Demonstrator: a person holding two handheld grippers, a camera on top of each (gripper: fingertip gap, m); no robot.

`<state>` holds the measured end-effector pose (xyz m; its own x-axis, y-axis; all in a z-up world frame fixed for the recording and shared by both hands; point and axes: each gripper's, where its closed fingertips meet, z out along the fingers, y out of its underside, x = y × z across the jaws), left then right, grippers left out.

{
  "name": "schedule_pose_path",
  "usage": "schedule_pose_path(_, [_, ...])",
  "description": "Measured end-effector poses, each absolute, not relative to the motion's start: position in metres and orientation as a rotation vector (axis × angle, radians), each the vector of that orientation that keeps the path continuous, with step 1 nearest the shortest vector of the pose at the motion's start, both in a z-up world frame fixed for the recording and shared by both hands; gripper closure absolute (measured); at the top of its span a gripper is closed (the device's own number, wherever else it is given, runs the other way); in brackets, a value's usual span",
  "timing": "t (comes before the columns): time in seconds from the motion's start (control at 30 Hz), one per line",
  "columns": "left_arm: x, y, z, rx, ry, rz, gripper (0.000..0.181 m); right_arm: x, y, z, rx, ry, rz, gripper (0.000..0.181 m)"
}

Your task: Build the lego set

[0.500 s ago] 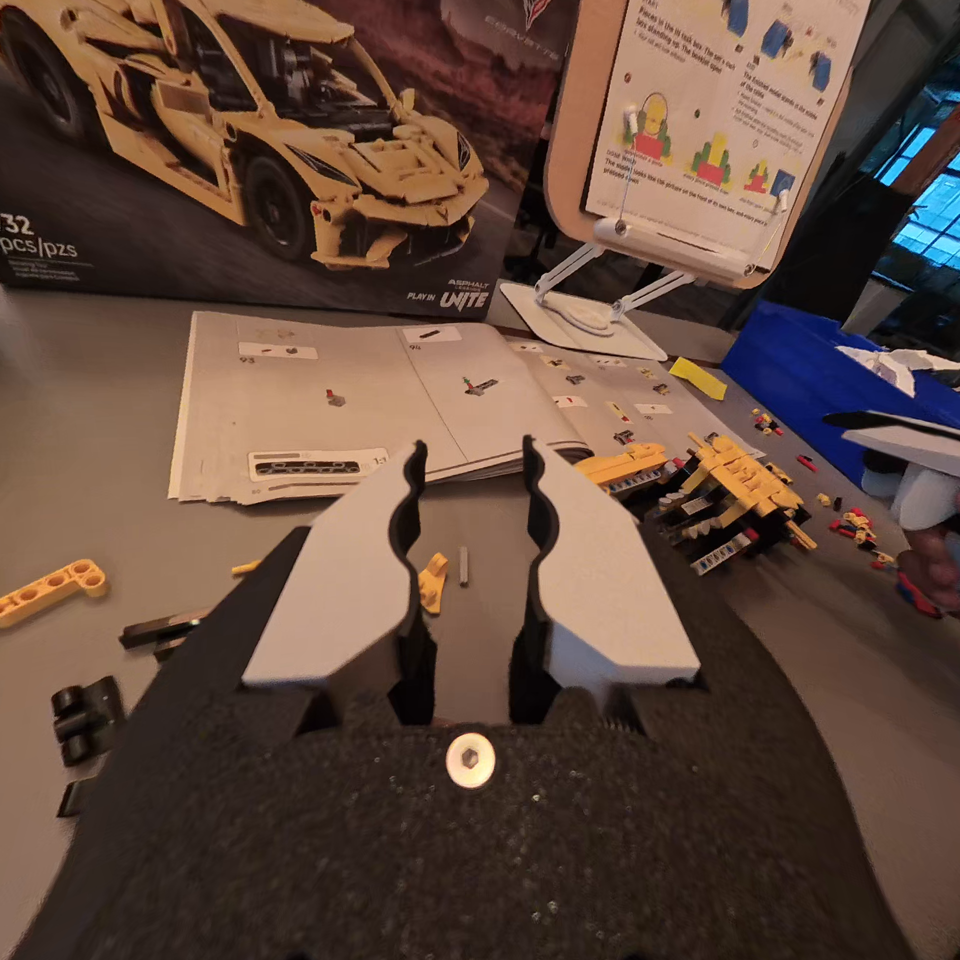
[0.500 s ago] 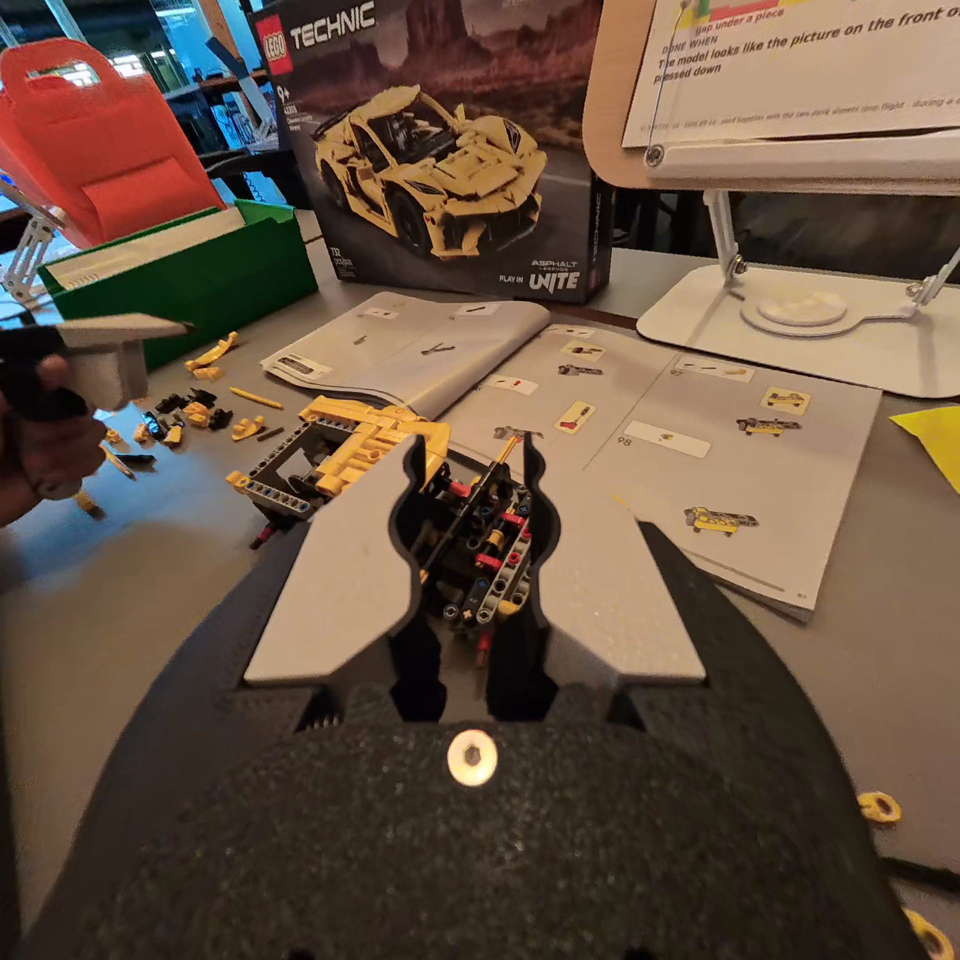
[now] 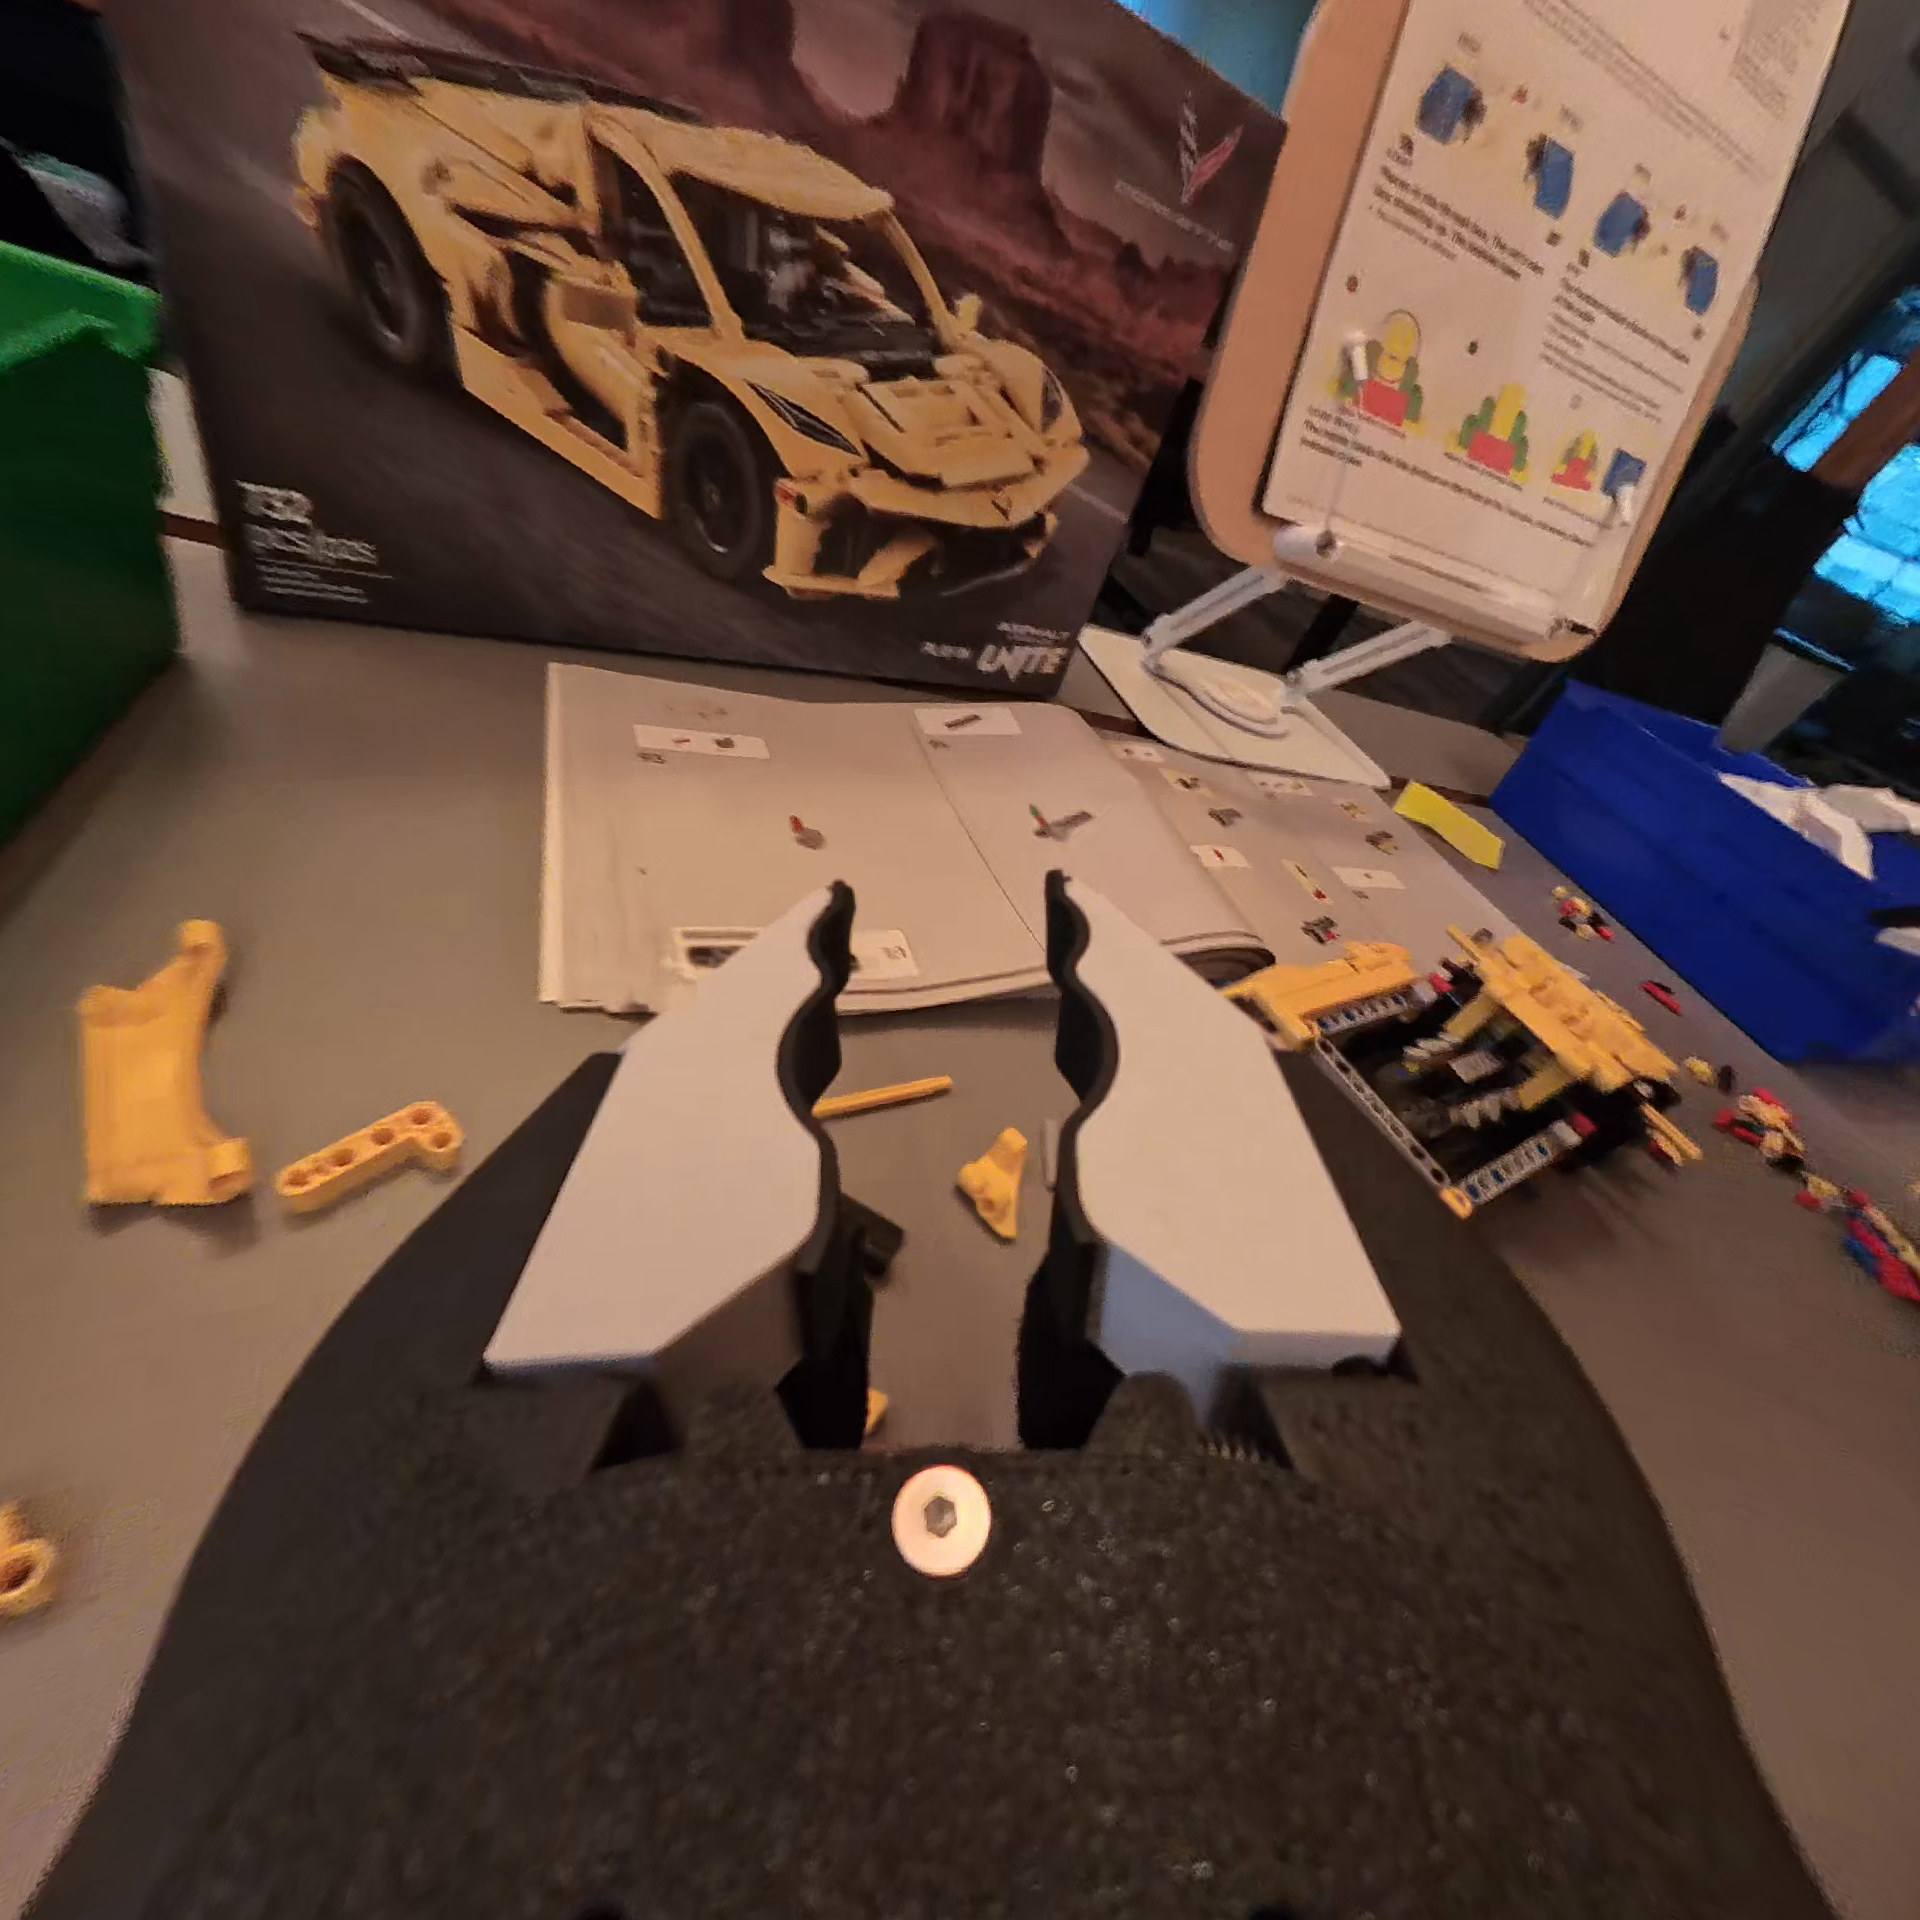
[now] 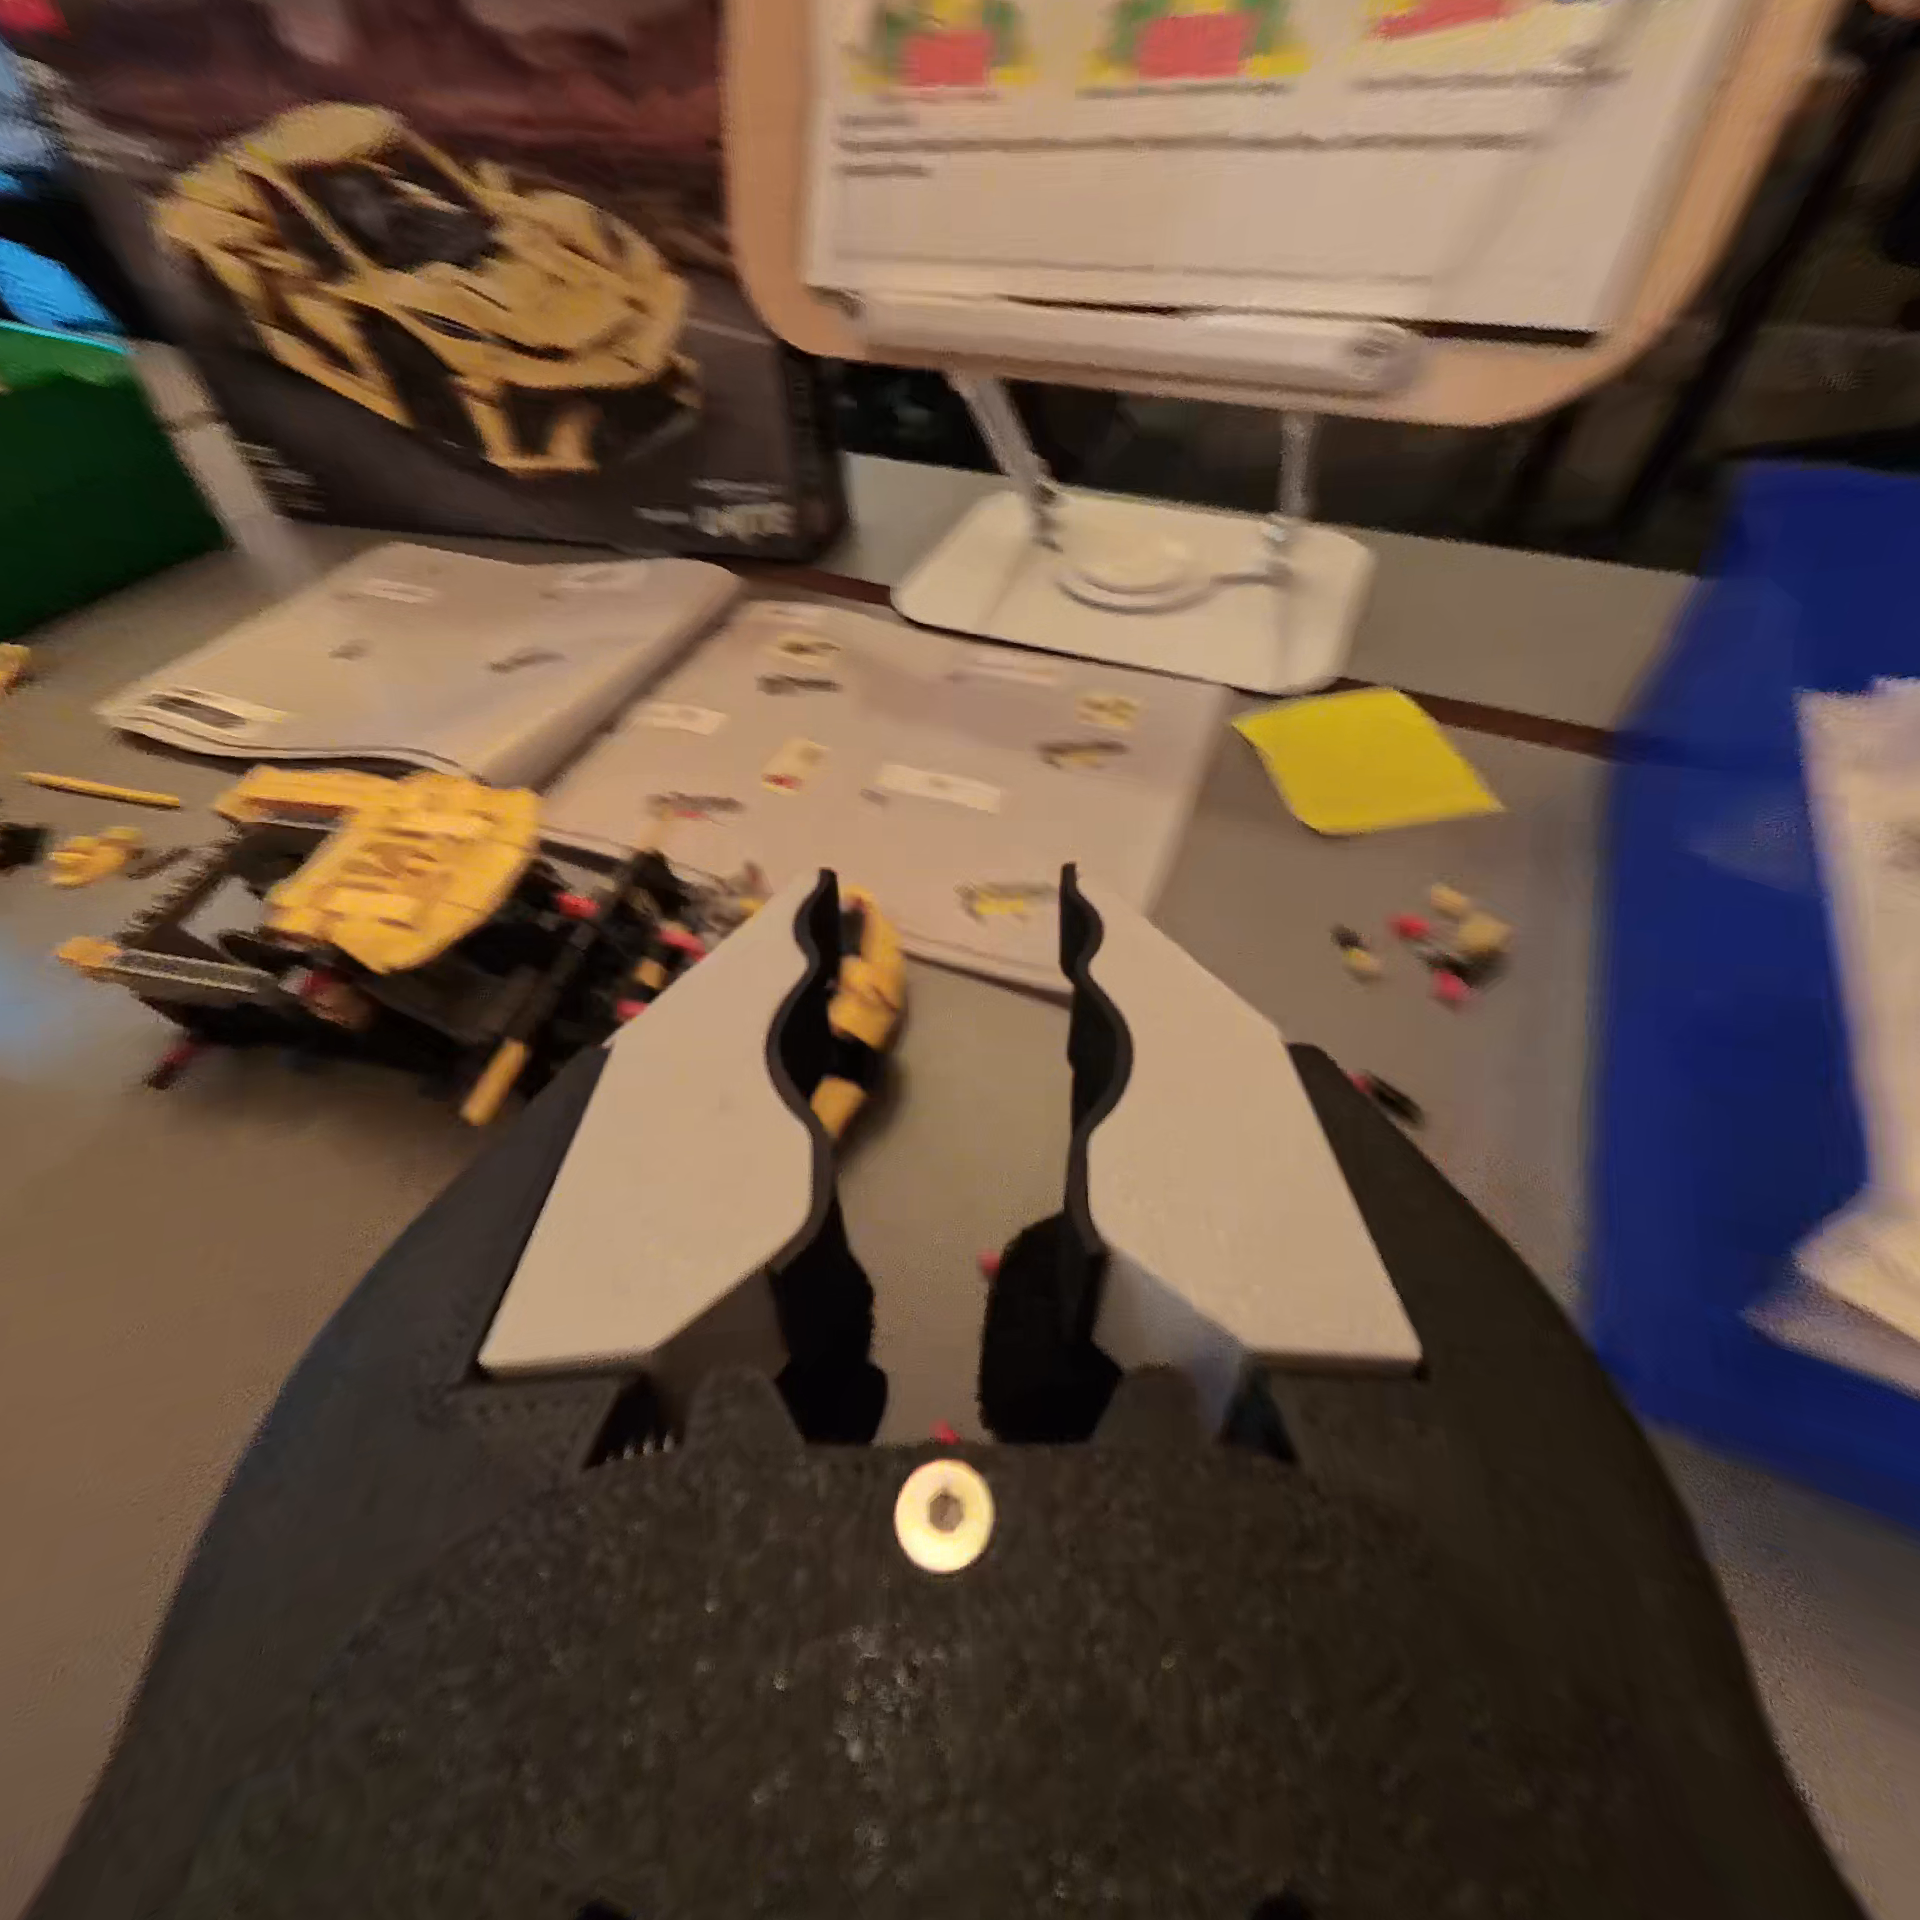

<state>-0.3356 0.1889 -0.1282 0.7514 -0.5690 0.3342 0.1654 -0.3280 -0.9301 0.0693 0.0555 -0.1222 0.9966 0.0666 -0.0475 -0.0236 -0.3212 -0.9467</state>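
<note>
Left gripper (image 3: 945, 904): jaws spread, nothing held, carried above the grey table (image 3: 364, 810). Between its fingers, on the table, a small yellow wedge piece (image 3: 995, 1179) and a thin yellow axle (image 3: 883, 1096) are seen; a short grey pin lies just beside the wedge.

To the left of that gripper, a yellow angled beam with holes (image 3: 369, 1153) and a larger yellow curved panel (image 3: 156, 1070) are laid near each other.

Right gripper (image 4: 945, 894): jaws spread, nothing held, also above the table. The right wrist view is blurred by motion.

Partly built lego model (image 3: 1475, 1049), yellow over a black frame: set on the table right of the left gripper and, in the right wrist view, left of the right gripper (image 4: 384, 914), its near end behind the left finger. Small red, yellow and black loose parts (image 3: 1787, 1143) are scattered beside it.

Instruction booklet (image 3: 831, 831): lying open beyond the grippers, touched by the model's far edge. A yellow paper note (image 4: 1361, 758) is placed to its right.

Blue bin (image 3: 1704, 883): at the right edge, white paper inside. Green bin (image 3: 73, 540): at the left edge.

Farthest: set box (image 3: 675, 364), with a yellow car pictured, stood upright; beside it a white stand (image 3: 1247, 686) bearing a tilted board with a printed sheet (image 3: 1507, 260)
</note>
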Motion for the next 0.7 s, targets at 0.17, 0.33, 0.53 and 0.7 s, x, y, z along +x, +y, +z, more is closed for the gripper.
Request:
schedule_pose_path(0.17, [-0.315,0.185,-0.132,-1.765,0.419,-0.744,0.144,0.116,-0.009,-0.153,-2.134,0.003,-0.031,0.144])
schedule_pose_path(0.33, [-0.308,0.185,-0.135,-1.78,0.446,-0.73,0.144,0.095,-0.027,-0.203,-2.367,-0.134,0.073,0.137])
schedule_pose_path(0.53, [-0.308,0.186,-0.141,-1.792,0.466,-0.681,0.144,0.068,-0.033,-0.214,-2.379,-0.338,0.086,0.145])
schedule_pose_path(0.7, [-0.301,0.188,-0.142,-1.796,0.481,-0.692,0.144,0.072,-0.03,-0.216,-2.407,-0.397,0.08,0.15])
